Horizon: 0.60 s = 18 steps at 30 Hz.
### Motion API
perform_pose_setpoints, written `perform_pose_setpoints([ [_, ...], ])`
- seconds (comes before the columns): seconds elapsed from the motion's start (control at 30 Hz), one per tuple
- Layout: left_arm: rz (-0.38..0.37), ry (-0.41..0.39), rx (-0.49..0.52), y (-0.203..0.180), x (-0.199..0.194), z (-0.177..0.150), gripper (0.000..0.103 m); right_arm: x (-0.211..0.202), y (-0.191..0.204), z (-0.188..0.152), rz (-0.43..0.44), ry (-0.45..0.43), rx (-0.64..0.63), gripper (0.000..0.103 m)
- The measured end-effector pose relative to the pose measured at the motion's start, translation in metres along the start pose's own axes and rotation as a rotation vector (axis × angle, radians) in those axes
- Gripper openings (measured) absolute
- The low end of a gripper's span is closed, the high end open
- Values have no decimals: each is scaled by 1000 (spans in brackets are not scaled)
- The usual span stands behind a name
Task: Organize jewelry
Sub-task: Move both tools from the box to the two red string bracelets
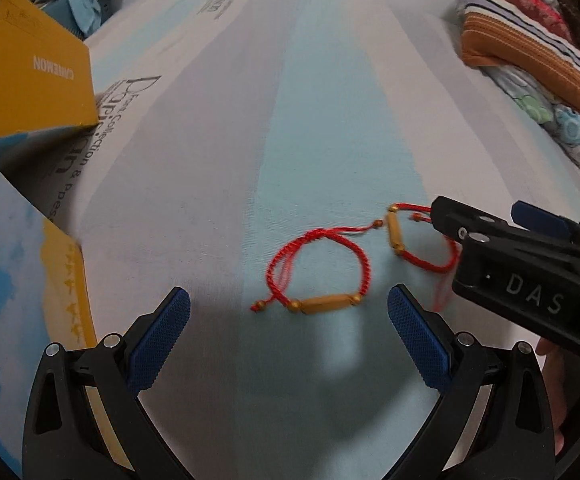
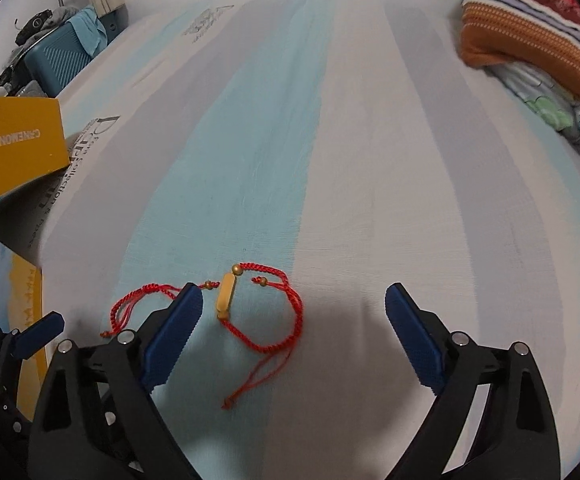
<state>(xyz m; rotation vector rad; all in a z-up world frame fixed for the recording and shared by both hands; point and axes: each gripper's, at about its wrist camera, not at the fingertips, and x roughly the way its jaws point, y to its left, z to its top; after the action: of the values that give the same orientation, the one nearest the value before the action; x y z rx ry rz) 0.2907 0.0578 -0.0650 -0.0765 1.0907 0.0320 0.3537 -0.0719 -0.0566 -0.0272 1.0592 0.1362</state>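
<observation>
Two red bracelets (image 1: 318,268) (image 1: 418,236), two gaping tools (image 1: 288,308) (image 2: 294,308)

"CANEMON" is printed upside down in white on the yellow box (image 1: 37,68). "DAS" is embossed on the right gripper (image 1: 434,222). "Collection" is read within partly legible dark lettering on the bed sheet (image 1: 217,152); the other printing there stays unreadable.
</observation>
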Motion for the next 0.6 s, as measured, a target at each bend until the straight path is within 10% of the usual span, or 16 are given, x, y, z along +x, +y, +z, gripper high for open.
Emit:
perform_pose_setpoints([
  [0.6,10,16,5,-3,28,4,97,33,-2,3,40,86,48,75],
])
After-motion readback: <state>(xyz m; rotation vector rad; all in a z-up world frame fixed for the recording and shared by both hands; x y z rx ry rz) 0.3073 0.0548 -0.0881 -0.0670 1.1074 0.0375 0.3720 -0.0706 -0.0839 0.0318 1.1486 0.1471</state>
